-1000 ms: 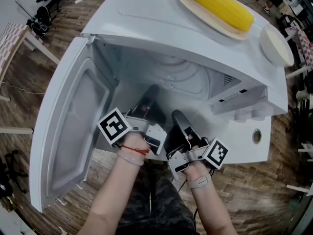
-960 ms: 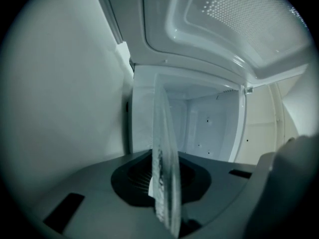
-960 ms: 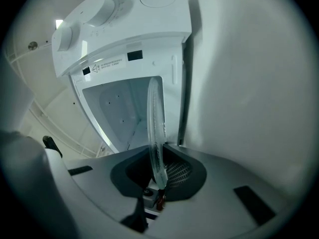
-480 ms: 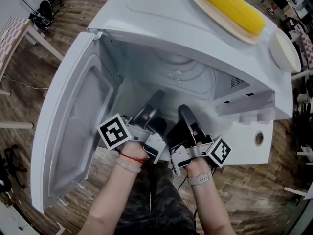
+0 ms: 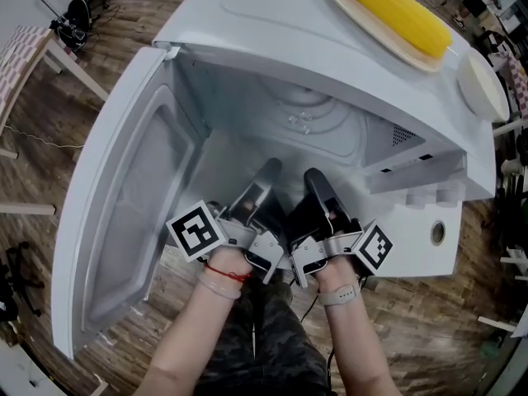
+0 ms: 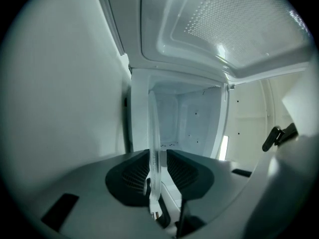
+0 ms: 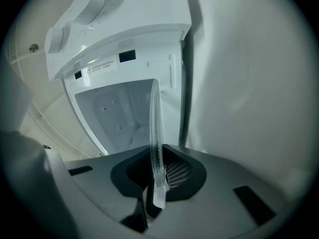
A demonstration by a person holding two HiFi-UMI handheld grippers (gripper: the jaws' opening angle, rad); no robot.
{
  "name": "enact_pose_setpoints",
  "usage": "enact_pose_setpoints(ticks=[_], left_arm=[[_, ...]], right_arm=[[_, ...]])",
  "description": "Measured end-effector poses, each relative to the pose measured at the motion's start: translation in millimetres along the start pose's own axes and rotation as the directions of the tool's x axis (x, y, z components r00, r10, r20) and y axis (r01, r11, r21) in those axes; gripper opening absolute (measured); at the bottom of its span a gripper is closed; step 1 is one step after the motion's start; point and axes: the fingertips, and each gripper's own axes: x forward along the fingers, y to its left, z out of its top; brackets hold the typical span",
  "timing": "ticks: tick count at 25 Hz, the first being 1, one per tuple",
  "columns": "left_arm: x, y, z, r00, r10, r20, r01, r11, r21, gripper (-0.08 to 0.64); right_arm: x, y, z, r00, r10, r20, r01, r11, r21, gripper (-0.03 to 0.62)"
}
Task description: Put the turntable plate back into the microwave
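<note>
Over the last second both of my grippers have pushed deeper into the cavity, carrying the glass with them. Far left, the microwave door [image 5: 124, 221] hangs wide open, well clear of my path. Next comes the left hand-held gripper [image 5: 266, 174]: its own view shows the jaws [image 6: 158, 171] clamped on the near rim of the turntable plate [image 6: 154, 128], the glass running edge-on between the pads, with the cavity's back wall beyond. From the head view the turntable plate [image 5: 307, 119] reads as a faint clear disc already inside the microwave [image 5: 272, 23], under its roof. Just to the right, the right hand-held gripper [image 5: 317, 180] is likewise closed on the same rim [image 7: 156, 126], the pads pinching it firmly, with the control panel's dial [image 7: 82, 6] off to one side. Further right, on top of the oven, sit a corn cob [image 5: 396, 7] and a white dish [image 5: 481, 85], neither of which is involved. I judge the carry-in mostly done: the plate is inside the opening but still held, and I cannot tell whether it touches the floor or is centred. What remains is to lower it flat onto its seat, release both sides and back out.
</note>
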Motion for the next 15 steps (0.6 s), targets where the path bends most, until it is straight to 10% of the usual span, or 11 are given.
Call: enact_pose_setpoints(ticks=[15], left_arm=[[1, -1, -1, 0.997, 0.007, -0.075, -0.003, 0.999, 0.052, 0.100]], right_arm=[[13, 1, 9, 0.999, -0.034, 0.001, 0.034, 0.999, -0.009, 0.046]])
